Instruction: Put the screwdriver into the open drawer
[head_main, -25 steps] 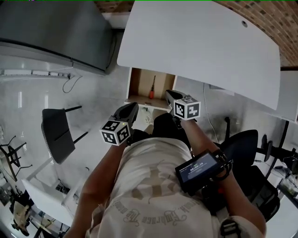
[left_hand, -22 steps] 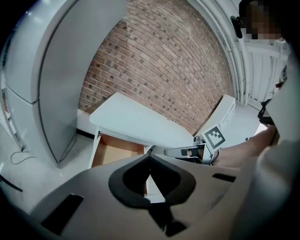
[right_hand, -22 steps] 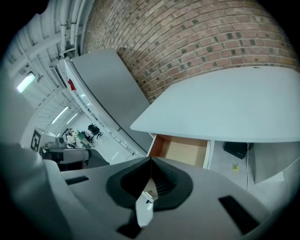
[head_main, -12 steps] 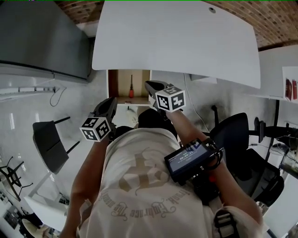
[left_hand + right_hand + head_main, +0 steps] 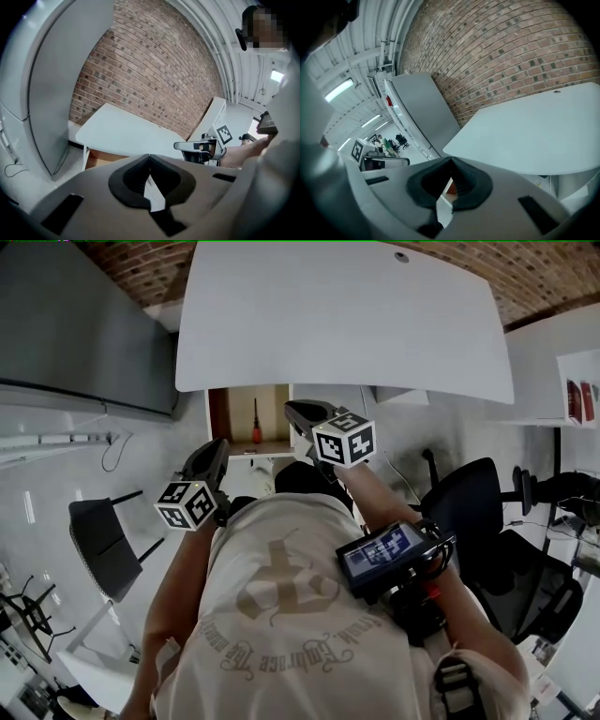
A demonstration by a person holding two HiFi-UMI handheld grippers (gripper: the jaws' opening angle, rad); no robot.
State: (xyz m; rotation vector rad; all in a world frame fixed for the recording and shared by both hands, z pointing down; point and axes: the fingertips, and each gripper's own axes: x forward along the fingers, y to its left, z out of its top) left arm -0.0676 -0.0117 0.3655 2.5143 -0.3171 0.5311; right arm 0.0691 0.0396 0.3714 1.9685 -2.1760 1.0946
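Brickwork [image 5: 534,282] backs a white worktop [image 5: 347,324] in the head view. A grey cabinet [image 5: 75,334] stands to the worktop's left, and pale glossy floor [image 5: 56,474] spreads below. Under the worktop's left end an open drawer [image 5: 234,413] shows its wooden bottom. The screwdriver [image 5: 254,423] lies inside it, red handle toward the person. The left gripper [image 5: 217,448] and right gripper [image 5: 296,412] are held up near the drawer, each carrying a black-and-white marker cube [image 5: 345,439]. A small screen [image 5: 382,554] is strapped to the right forearm; its writing is too small to read.

In the left gripper view the fingers [image 5: 126,176] are pressed together with nothing between them. Beyond them are the worktop, a strip of the drawer's wood and the right gripper.

In the right gripper view the fingers are likewise closed and empty. The cabinet, the brick and the worktop's edge lie ahead.
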